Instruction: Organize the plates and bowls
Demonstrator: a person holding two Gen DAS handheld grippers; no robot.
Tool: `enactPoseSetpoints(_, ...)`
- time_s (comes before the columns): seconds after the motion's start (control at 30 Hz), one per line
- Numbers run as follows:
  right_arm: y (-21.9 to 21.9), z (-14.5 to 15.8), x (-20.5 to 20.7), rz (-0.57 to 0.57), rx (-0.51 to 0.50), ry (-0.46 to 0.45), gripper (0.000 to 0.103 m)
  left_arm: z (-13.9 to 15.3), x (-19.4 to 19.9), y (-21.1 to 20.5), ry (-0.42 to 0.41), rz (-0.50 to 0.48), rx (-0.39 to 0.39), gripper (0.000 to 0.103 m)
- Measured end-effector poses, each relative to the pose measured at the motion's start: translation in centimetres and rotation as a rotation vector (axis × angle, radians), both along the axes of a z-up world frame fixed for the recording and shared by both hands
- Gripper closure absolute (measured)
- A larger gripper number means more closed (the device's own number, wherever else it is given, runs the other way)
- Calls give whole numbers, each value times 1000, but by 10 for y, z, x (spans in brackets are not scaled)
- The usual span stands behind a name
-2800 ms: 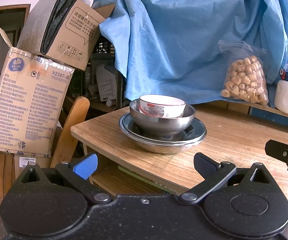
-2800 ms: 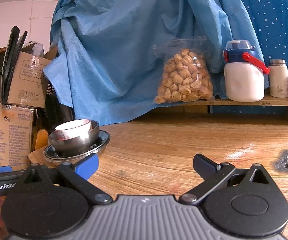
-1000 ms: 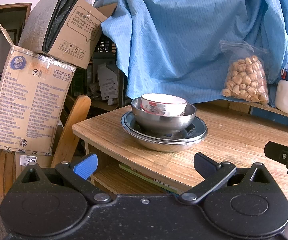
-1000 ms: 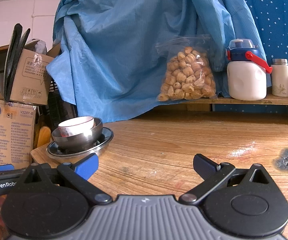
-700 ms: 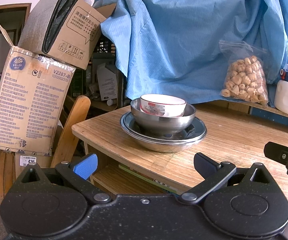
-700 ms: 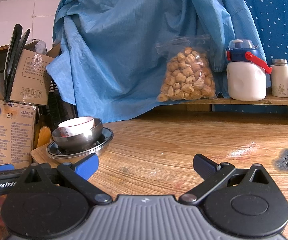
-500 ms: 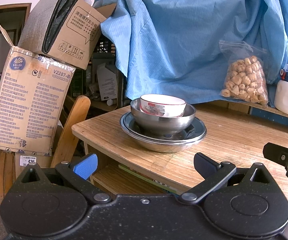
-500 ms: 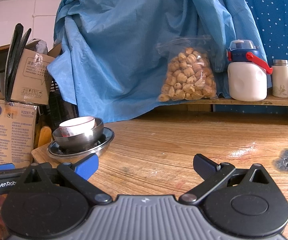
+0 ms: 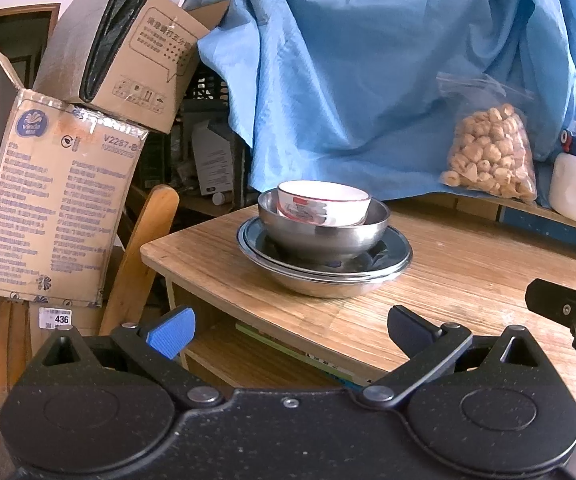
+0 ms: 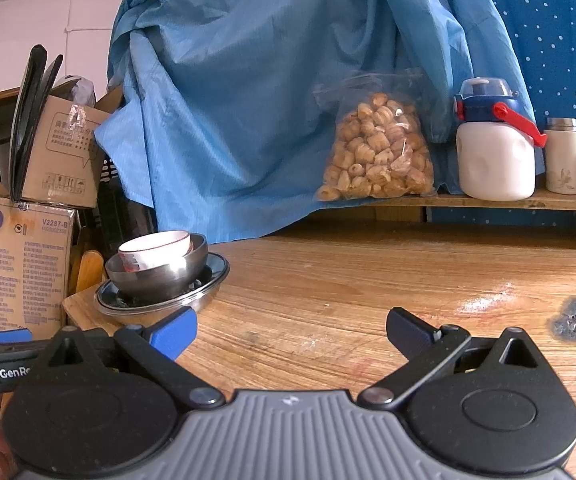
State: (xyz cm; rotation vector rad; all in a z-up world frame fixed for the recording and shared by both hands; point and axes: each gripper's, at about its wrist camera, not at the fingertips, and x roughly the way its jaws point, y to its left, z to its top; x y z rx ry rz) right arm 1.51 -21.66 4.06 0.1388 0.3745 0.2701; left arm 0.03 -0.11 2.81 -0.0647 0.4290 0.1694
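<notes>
My left tool (image 9: 288,330) is spread wide and empty near the table (image 9: 467,264) edge; my right tool (image 10: 289,330) hovers over the bare wood, equally spread and empty. Ahead at the table's left corner, a white bowl (image 9: 321,202) nests in a steel bowl (image 9: 323,234), standing on stacked steel plates (image 9: 327,274).

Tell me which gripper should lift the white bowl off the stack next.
Left. The left gripper is open and faces the white bowl squarely, while the right gripper, also open, sees the stack far off to its side.
</notes>
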Motion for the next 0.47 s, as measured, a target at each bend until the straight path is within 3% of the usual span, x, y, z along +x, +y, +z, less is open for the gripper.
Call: enactPoseSetpoints(0.47,0,-1,0,-3,3,6,0,-1,0,-2,11,-25,3,1)
